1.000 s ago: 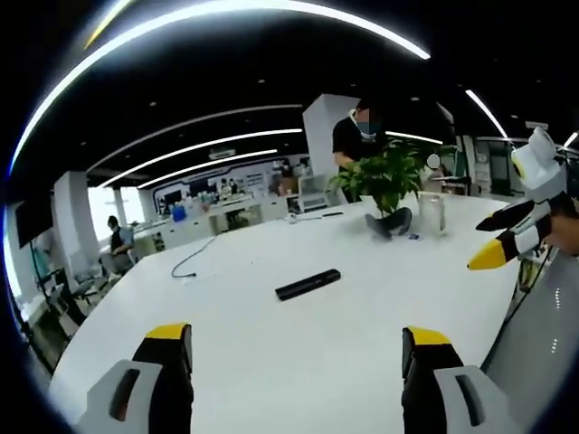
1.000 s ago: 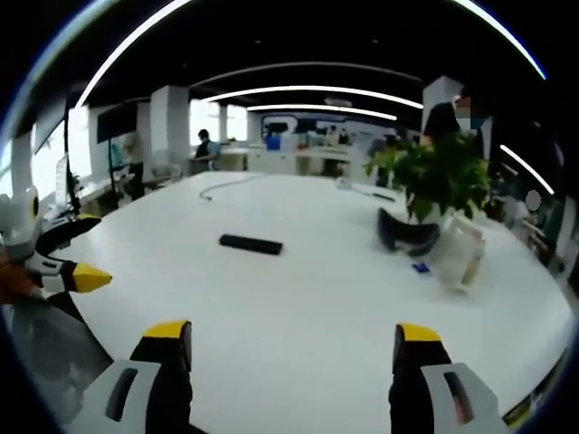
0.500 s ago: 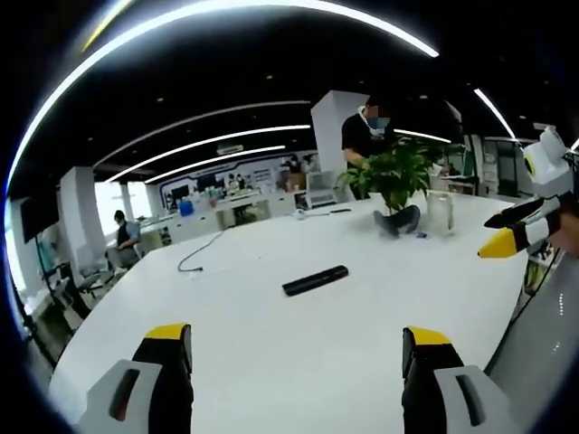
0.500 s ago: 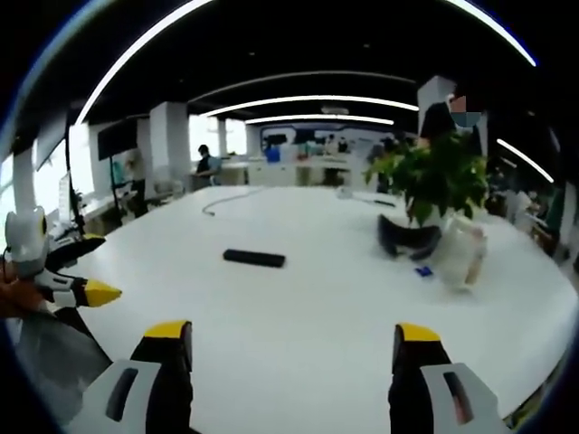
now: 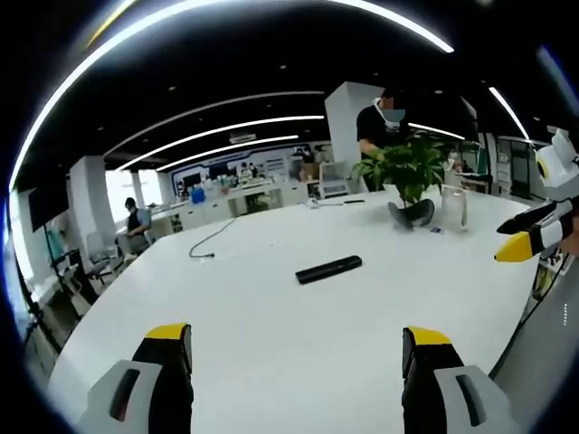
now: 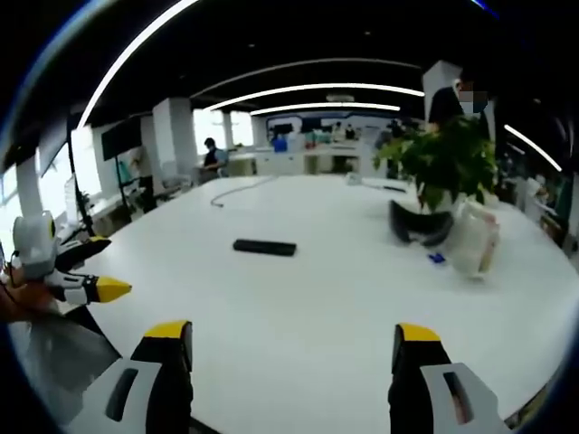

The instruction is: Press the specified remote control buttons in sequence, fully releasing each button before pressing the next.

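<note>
A slim black remote control (image 5: 329, 268) lies flat on the big white table (image 5: 271, 334), well ahead of both grippers; in the right gripper view the remote (image 6: 264, 247) sits left of centre. My left gripper (image 5: 294, 362) stands open above the near table edge, nothing between its yellow-tipped jaws. My right gripper (image 6: 291, 360) is open too, equally far from the remote. The right gripper (image 5: 534, 231) also enters the left gripper view at the right edge, and the left gripper (image 6: 77, 276) enters the right gripper view at the left edge.
A potted green plant (image 6: 448, 163) stands at the far right of the table beside a dark headset-like object (image 6: 418, 226) and a clear container (image 6: 474, 240). A cable (image 5: 204, 246) lies on the far left. A person (image 5: 378, 136) stands behind the plant; others sit far back.
Both cameras shifted a little, so the scene slid slightly in each view. The remote has not moved on the table, and both grippers stay open.
</note>
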Demonstrator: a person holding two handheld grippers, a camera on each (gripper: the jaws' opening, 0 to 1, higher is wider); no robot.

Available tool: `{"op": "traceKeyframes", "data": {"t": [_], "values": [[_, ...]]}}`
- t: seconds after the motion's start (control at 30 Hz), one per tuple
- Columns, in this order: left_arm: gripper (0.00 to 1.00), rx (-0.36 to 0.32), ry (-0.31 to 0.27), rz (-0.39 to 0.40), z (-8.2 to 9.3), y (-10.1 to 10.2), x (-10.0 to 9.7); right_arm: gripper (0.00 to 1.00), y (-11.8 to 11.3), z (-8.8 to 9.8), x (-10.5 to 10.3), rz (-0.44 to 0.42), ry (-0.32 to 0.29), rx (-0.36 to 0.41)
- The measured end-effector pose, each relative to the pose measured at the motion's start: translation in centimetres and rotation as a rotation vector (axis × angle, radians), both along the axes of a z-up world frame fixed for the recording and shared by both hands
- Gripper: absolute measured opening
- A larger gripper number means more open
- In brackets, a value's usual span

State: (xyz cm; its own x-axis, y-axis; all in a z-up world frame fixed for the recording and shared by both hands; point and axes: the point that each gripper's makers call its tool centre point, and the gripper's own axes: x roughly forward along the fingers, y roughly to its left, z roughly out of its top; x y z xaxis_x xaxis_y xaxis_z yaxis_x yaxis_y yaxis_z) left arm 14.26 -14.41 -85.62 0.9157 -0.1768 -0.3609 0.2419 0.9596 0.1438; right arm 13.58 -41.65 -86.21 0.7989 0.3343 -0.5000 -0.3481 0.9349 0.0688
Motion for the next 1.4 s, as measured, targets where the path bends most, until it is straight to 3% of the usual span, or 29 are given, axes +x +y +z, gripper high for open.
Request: {"op": "traceKeyframes", "data": {"t": [0.2,0.4,0.5,0.57,0.83,1.27,1.4], "values": [[0.96,-0.014,-0.048,0.056,1.1,1.0,0.1,0.89,0.3,0.0,-0.1,0.019,0.003,0.007],[0.99,-0.008,-0.05,0.075,1.2,1.2,0.2,0.89,0.9,0.0,-0.3,0.061,-0.005,-0.009],[1.0,0.0,-0.117,0.073,2.4,0.8,0.3,0.89,1.3,-0.2,-0.5,0.09,0.009,-0.007],[1.0,-0.008,-0.13,0.069,2.6,0.7,0.3,0.9,1.5,-0.4,-0.6,0.107,0.016,-0.008],[1.0,-0.004,-0.125,0.103,2.6,1.2,0.2,0.89,2.3,-0.3,-1.0,0.147,0.01,-0.011],[1.0,-0.007,-0.108,0.071,2.3,0.6,0.1,0.9,1.5,-0.2,-0.6,0.099,0.004,-0.002],[1.0,-0.025,-0.13,0.066,2.7,0.7,0.1,0.9,1.0,0.0,-0.3,0.063,-0.003,0.002]]}}
